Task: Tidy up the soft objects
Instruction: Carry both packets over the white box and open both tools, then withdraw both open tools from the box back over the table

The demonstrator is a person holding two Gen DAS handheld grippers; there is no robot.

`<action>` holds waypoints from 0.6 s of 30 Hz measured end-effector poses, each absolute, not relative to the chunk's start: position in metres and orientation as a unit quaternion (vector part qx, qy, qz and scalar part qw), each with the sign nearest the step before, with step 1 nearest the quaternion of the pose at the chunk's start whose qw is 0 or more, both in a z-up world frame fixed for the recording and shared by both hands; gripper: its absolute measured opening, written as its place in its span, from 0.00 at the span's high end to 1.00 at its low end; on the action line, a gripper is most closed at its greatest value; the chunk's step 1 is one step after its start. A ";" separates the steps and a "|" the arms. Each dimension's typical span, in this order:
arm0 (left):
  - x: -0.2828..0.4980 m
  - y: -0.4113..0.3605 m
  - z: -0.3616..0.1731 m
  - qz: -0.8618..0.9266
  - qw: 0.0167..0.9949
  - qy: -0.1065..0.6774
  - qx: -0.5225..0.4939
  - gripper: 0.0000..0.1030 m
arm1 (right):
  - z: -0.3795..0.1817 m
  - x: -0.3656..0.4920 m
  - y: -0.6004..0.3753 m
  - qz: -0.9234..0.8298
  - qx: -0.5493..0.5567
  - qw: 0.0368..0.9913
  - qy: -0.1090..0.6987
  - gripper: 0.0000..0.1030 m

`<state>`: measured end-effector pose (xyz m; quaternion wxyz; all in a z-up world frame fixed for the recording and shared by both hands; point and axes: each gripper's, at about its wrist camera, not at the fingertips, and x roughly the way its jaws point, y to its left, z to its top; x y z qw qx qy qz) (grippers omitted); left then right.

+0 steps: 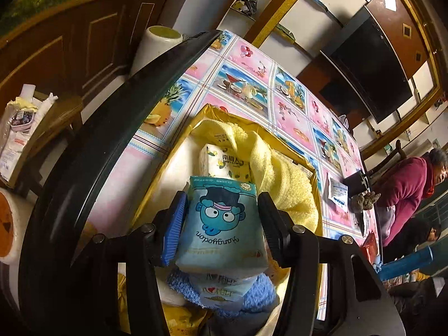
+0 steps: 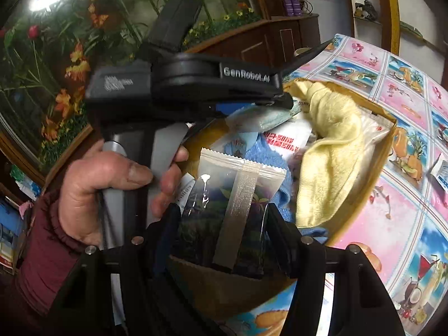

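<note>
My left gripper [image 1: 221,215] hangs over an open yellow box [image 1: 316,184] and is shut on a blue tissue pack [image 1: 224,224] printed with a cartoon face, a pad touching each side. Inside the box lie a yellow towel [image 1: 282,179], a lemon-print pack [image 1: 224,162] and a blue fluffy cloth [image 1: 260,294]. My right gripper [image 2: 221,224] is shut on a clear-topped dark packet [image 2: 235,196] with a silver seam, held above the near edge of the box [image 2: 389,128]. In the right wrist view a hand [image 2: 106,184] holds the left gripper [image 2: 282,100] over the towel [image 2: 330,151].
The box stands on a table with a pink and blue fruit-print cloth [image 1: 246,64]. A white sachet [image 1: 337,193] lies on it further right. A dark curved rim [image 1: 112,126] and a white cylinder [image 1: 159,44] are on the left. Two people [image 1: 406,190] sit at the far end.
</note>
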<state>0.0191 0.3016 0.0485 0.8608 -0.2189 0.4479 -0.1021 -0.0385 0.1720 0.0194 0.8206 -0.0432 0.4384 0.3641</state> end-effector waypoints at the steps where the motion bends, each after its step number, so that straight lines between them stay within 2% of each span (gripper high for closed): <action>1: 0.016 0.301 0.050 -0.101 0.864 0.444 -0.215 0.44 | 0.016 -0.040 0.174 0.358 -0.053 0.825 0.434 0.38; 4: 0.009 0.298 0.057 -0.098 0.871 0.433 -0.208 0.36 | 0.006 -0.044 0.181 0.344 -0.082 0.831 0.429 0.35; 9: -0.006 0.289 0.073 -0.072 0.890 0.415 -0.173 0.36 | 0.008 -0.051 0.175 0.358 -0.092 0.828 0.422 0.34; 18: -0.068 0.236 0.112 0.060 0.944 0.325 0.014 0.36 | 0.031 -0.074 0.125 0.352 -0.055 0.856 0.376 0.33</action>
